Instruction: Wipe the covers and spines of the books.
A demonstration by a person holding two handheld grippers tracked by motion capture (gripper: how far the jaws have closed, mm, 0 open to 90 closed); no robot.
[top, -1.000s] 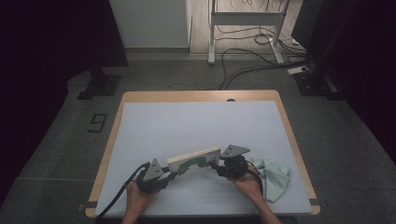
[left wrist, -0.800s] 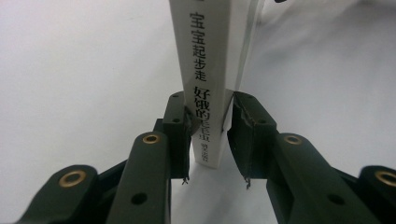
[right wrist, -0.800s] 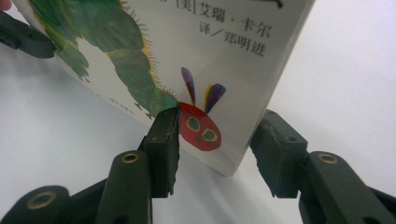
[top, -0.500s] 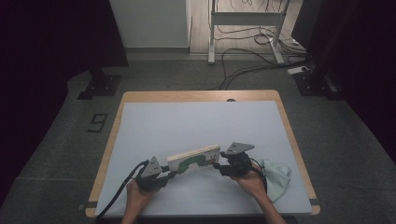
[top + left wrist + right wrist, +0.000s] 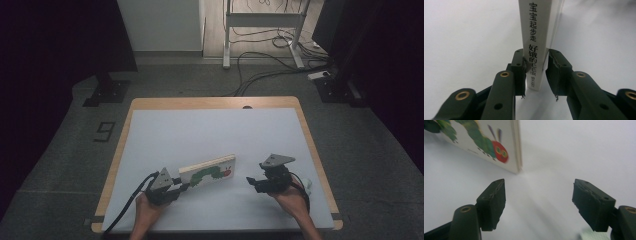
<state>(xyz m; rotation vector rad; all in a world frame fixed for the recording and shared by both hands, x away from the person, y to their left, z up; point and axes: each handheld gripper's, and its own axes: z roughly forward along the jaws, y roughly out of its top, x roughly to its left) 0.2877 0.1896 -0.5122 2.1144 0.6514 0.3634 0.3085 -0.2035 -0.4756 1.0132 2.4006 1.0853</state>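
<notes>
A picture book with a green caterpillar on its cover stands on its long edge on the white table top. My left gripper is shut on the book's left end; in the left gripper view both pads clamp the white spine with black characters, and the gripper points along it. My right gripper hovers to the right of the book, apart from it. Its jaws have just been opening, and nothing lies between them. The book's corner with the red caterpillar head sits ahead and left.
A pale green cloth lies by the right hand near the table's right edge, its corner visible as a cloth low in the right gripper view. The wooden table rim frames the white top. Cables and stands lie on the floor beyond.
The right gripper let go of the book's right end, opened wider and drew away to the right. The left gripper kept still, holding the book.
</notes>
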